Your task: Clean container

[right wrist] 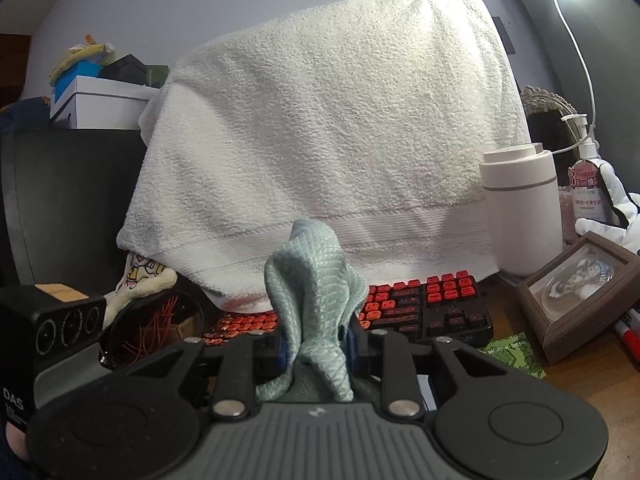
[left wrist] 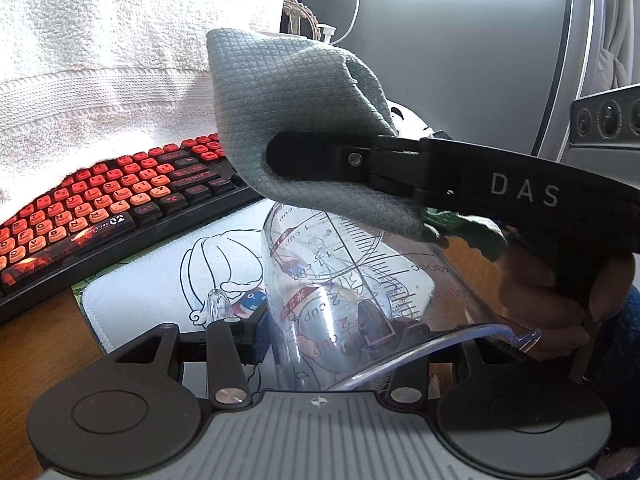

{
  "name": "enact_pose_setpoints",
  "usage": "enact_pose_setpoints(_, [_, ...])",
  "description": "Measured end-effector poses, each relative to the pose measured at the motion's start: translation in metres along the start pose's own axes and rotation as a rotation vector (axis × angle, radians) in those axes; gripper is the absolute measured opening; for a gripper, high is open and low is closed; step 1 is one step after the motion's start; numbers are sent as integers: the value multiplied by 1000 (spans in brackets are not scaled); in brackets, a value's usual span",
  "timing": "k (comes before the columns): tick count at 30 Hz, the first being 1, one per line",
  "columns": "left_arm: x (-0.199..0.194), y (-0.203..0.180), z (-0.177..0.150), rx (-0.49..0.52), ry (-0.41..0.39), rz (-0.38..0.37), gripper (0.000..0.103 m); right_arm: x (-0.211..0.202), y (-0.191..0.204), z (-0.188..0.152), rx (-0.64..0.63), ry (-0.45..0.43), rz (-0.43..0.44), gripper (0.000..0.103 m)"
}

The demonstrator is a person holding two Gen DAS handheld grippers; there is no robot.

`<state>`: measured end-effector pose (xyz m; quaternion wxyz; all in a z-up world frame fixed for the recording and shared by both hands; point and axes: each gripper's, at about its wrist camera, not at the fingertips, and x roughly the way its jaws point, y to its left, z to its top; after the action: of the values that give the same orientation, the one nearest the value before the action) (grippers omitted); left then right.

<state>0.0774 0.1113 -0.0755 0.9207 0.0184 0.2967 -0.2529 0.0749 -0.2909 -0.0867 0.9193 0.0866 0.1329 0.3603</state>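
1. Left tongs (left wrist: 320, 332) pinch a clear measuring cup (left wrist: 340, 280) by its wall; one finger (left wrist: 256, 336) sits outside, the other shows through the plastic inside.
2. Cup lies tilted, mouth toward the left wrist camera, base pointing away, held above the mouse mat (left wrist: 160, 280) on the wooden table (left wrist: 36, 344).
3. Printed scale marks and cup/cc figures visible on the cup wall.
4. Right tongs (right wrist: 316, 344) pressed together on a grey-green waffle cloth (right wrist: 312, 280); cloth bunches up past the tips.
5. From the left wrist view, the right tongs (left wrist: 280, 152) come in from the right, cloth (left wrist: 280, 112) hanging over the cup's far end; touching or just above, cannot tell.
6. A hand (left wrist: 560, 292) grips the right tool's handle.
7. Red-and-black keyboard (left wrist: 100, 208) behind the mat, partly under a white towel (right wrist: 320, 120) draped over something tall.
8. White cylindrical canister (right wrist: 524, 208), pump bottle (right wrist: 588, 176) and wooden picture frame (right wrist: 580, 292) stand right of the towel.
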Motion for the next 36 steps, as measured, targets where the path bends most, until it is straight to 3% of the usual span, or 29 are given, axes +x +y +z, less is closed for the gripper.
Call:
enact_pose_setpoints(9, [-26,-37,-7,2,0,2,44,25,28,3,-21,7,41,24])
enact_pose_setpoints(14, [-12,-19,-5,-1,1,0,44,51,42,9,-38,14,56,25])
enact_pose_setpoints(22, [-30,-40,-10,-3,1,-1,44,94,65,19,-65,25,80,23])
enact_pose_setpoints(29, [-45,-65,-13,-3,1,-1,44,118,52,30,-32,27,29,23])
enact_pose_setpoints(36, [-53,-77,-15,-2,1,-1,44,119,61,23,-11,13,35,25])
